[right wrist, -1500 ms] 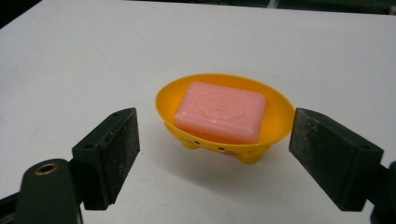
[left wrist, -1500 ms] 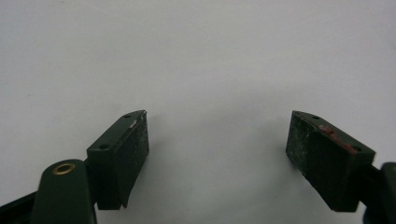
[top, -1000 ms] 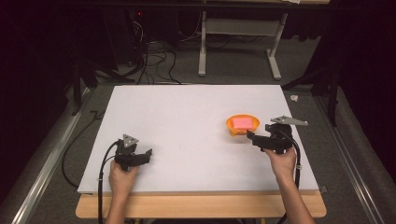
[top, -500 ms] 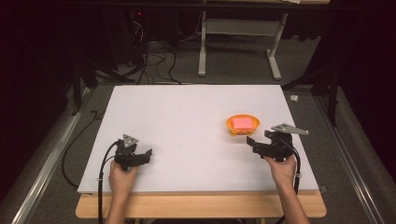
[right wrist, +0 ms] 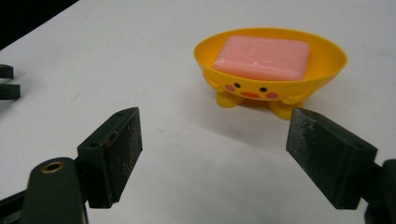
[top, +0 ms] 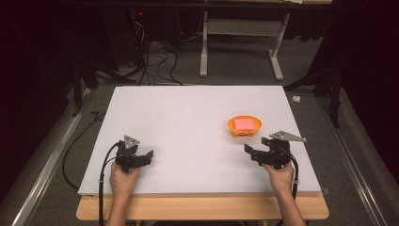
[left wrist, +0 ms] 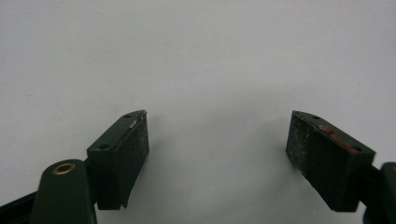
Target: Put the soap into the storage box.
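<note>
Place: a lab recording bay, as I see it.
Evidence, centre: my white table (top: 188,117) on grey carpet.
Evidence, upper left: tangled cables (top: 155,56).
Evidence, top: metal stand legs (top: 203,47), dark surroundings.

No readable text, label or number shows anywhere.

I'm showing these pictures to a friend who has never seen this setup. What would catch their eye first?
Most likely the orange dish with a duck face, holding a pink bar of soap, on the right half of the white table. Just in front of it sits the right gripper, jaws apart with nothing between them, having just been closing. The left gripper rests open near the table's front left.
</note>
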